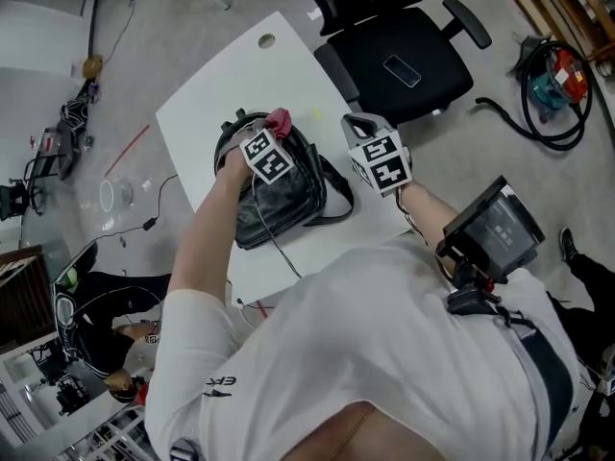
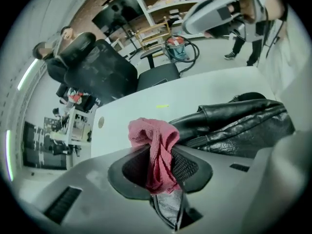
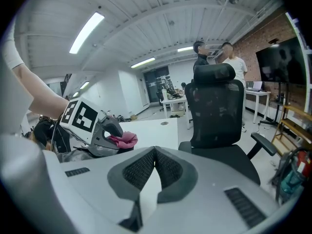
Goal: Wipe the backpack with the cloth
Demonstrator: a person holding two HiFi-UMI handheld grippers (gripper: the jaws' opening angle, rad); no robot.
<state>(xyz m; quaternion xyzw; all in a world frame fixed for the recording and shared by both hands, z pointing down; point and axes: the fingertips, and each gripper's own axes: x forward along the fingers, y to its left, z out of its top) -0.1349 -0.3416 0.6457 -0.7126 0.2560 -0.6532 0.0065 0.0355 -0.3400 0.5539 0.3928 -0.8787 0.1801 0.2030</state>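
Left tongs (image 2: pixel 161 162) clamped on crumpled pink cloth (image 2: pixel 152 140), at top of black leather backpack (image 2: pixel 239 123) on white table (image 2: pixel 131 116). Right tongs (image 3: pixel 155 157) together, empty, clear of backpack. Unbraced, backpack may slide under wiping strokes; cloth may slip from pinch.

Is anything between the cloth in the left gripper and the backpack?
Nothing visible. The left gripper holds the cloth in its jaws right beside the backpack, with no object between them.
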